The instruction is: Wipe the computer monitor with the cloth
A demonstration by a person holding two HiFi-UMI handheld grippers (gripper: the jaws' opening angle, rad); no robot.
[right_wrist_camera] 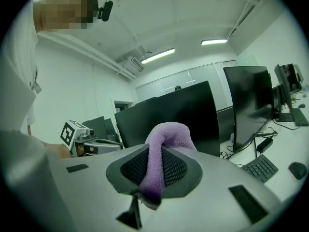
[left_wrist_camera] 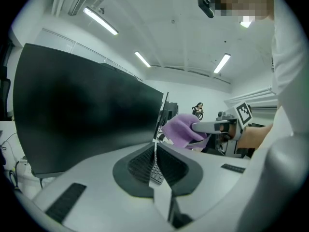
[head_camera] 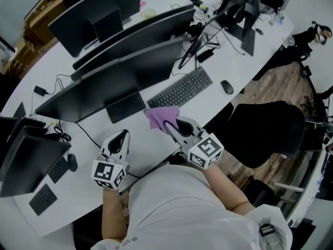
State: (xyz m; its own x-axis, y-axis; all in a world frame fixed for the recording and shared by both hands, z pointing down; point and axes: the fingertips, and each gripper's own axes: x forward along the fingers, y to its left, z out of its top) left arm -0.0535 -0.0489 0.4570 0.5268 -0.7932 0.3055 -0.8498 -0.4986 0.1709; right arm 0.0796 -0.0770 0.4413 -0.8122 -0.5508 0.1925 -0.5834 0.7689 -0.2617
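Person stands at a long white desk (head_camera: pixel 156 147), a gripper in each hand. The right gripper (head_camera: pixel 173 125) has its jaws pinched on a purple cloth (head_camera: pixel 160 116); its own view shows the fabric clamped between the pads, with a loose fold bulging out past the tips. The left gripper (head_camera: pixel 123 135) has its jaws pressed together with nothing between them, and it hangs low over the desk, to the left of the right one. The cloth hangs over the desk just right of the monitor's stand (head_camera: pixel 125 108) and near the close end of the keyboard (head_camera: pixel 179 90). It looks clear of the glass, no contact that I can make out. The monitor (head_camera: pixel 104 85) is the closest dark screen, lying far and to the left of the cloth. Its long axis runs across the desk from near-left to far-right, its face turned toward the person. The right gripper, carrying the cloth, sits nearer the screen's right half, and the left gripper faces the middle. My reading is that wiping has not begun. The cloth needs to travel forward and leftward to meet the panel, then sweep along that long axis.
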